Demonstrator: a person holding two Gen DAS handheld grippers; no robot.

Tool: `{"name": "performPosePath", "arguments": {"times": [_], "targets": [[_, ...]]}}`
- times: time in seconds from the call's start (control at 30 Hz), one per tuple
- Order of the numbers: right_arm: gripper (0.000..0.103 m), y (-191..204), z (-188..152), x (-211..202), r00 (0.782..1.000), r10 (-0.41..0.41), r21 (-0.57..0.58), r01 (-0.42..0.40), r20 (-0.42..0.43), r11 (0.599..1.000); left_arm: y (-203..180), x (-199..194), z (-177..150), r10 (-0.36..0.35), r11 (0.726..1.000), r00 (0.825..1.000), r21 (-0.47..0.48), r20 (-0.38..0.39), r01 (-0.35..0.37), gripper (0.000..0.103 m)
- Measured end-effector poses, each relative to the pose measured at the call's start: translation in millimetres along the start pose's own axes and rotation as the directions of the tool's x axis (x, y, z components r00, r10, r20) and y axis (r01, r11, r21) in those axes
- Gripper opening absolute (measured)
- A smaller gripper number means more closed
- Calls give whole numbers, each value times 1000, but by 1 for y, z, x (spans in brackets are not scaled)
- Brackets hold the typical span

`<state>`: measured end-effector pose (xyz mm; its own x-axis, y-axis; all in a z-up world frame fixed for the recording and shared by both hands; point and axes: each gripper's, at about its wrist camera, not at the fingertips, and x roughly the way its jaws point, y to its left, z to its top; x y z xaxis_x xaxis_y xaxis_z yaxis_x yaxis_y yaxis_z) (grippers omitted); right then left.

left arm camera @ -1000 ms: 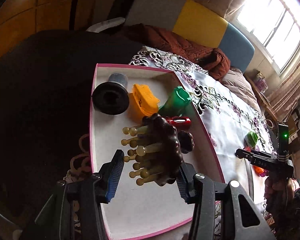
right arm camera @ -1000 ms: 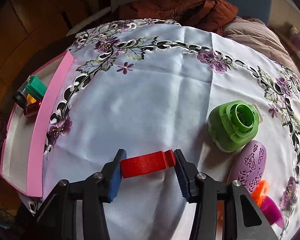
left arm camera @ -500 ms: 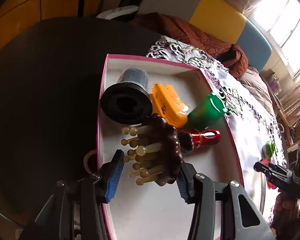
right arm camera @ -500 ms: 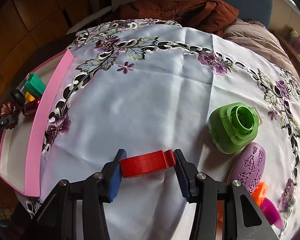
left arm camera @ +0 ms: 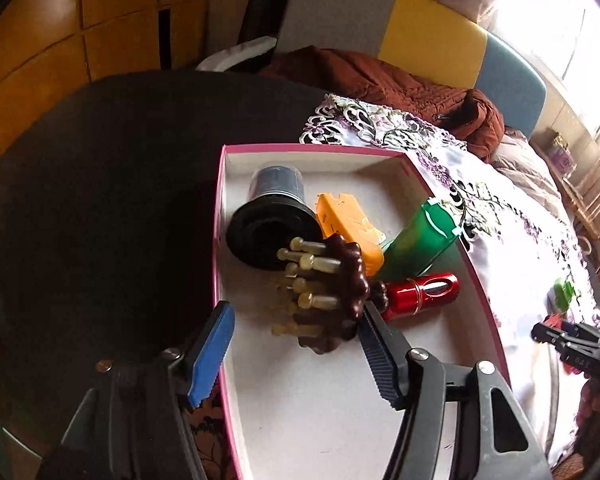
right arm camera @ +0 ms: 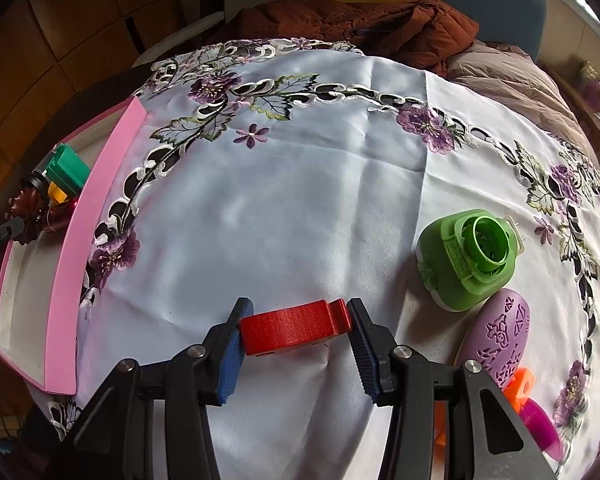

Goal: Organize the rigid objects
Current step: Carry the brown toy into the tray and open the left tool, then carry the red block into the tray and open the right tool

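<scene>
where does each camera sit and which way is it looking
Left wrist: rides the left gripper, looking steeply down into the pink-rimmed box; its jaws have just been opening, the dark wooden massager between them with a gap at the left pad.
Right wrist: rides the right gripper, looking down over the embroidered tablecloth; its jaws are shut on a red plastic piece.
Shared: both see the box, the tablecloth, the brown jacket, the green holder and each other's gripper.

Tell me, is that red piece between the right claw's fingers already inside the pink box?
No. The red piece sits clamped in the right gripper above the white tablecloth, well apart from the pink box.
</scene>
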<state>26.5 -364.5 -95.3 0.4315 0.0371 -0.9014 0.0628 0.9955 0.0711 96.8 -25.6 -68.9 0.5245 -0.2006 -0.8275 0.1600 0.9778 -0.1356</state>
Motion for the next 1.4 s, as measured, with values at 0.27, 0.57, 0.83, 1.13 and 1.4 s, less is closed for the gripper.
{"name": "performPosePath", "arguments": {"times": [0.27,0.57,0.83,1.13,1.4], "targets": [[49,1,0,0,1000,-9,-8,9,3,1000,-4,-14,-9,6,1000,1000,-11,17,-6,66],[49,1,-1,0,1000,-18,-15,19,9,1000,-4,-44,-12,26,999,997,-36,70,-24,69],[49,1,-2,-1,1000,-16,-12,16,15,1000,-2,-60,-17,40,999,994,-38,103,-37,69],[49,-1,-2,1,1000,-12,-5,12,-1,1000,6,-66,-22,36,998,993,-48,110,-31,69],[48,8,-7,0,998,-58,-40,60,36,997,14,-65,-26,35,998,994,-63,107,-28,69]]}}
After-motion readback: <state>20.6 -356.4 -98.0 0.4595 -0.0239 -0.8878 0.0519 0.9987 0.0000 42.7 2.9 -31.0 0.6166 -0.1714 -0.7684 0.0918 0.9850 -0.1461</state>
